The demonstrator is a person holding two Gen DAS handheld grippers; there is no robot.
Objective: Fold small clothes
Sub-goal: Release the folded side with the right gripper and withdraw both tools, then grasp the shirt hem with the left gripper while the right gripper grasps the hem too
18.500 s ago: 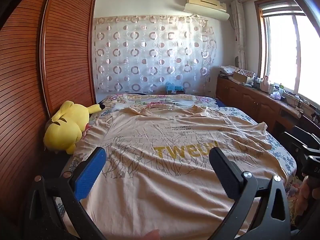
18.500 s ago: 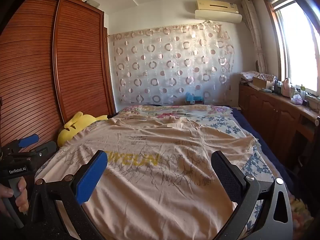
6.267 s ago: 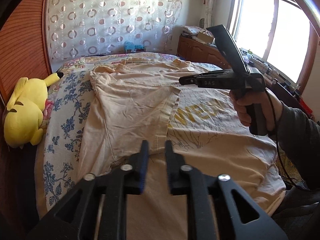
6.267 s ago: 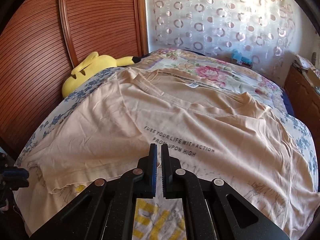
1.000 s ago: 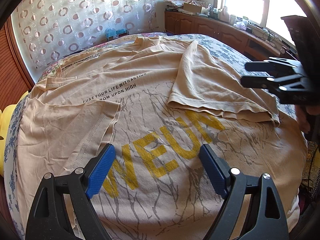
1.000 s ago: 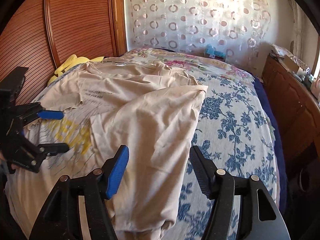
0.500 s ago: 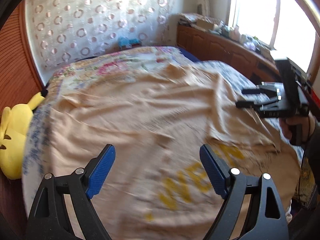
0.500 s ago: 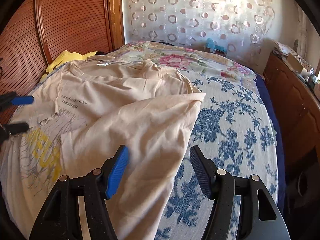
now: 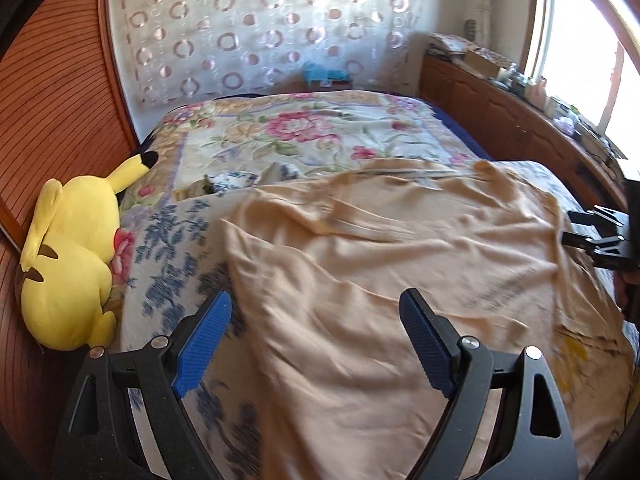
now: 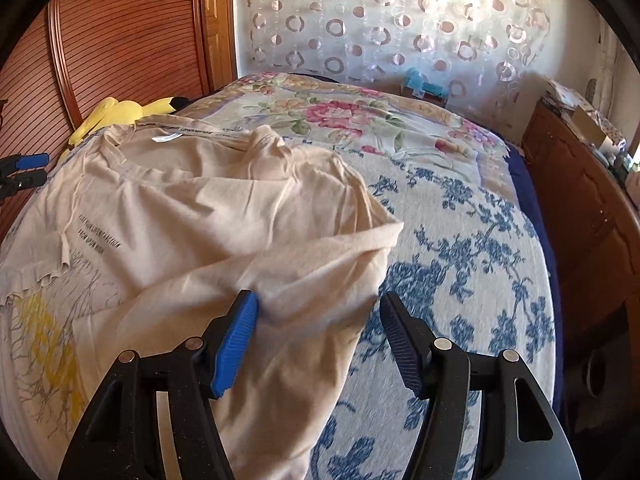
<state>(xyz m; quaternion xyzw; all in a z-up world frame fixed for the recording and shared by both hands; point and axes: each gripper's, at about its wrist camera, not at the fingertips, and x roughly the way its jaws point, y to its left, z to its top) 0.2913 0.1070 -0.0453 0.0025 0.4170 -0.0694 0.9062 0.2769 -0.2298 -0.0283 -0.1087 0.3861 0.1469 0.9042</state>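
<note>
A beige T-shirt [image 10: 192, 216] lies spread on the bed [image 10: 472, 264], filling the centre and lower left of the right wrist view, its collar toward the upper left and its right side already turned in over the body so that a folded edge runs down the middle of the frame. The side folds look done or nearly so, and the step in hand seems to be repositioning between folds; the next move probably calls for each side to find a fresh edge, likely the hem or the shoulder line, and bring it across without dragging the turned-in flaps loose. The right hand-held gripper [image 10: 318, 336] sits at the bottom centre of its view, tilted down over the folded edge, jaws apart with nothing between them. The left hand-held gripper [image 9: 316, 340] at the bottom of the left wrist view also points down, jaws wide apart and empty above the shirt's left margin, where the cloth looks blurred. A yellow plush toy [image 9: 68, 264] lies at the left edge of that view, beside the bed and apart from the shirt.
</note>
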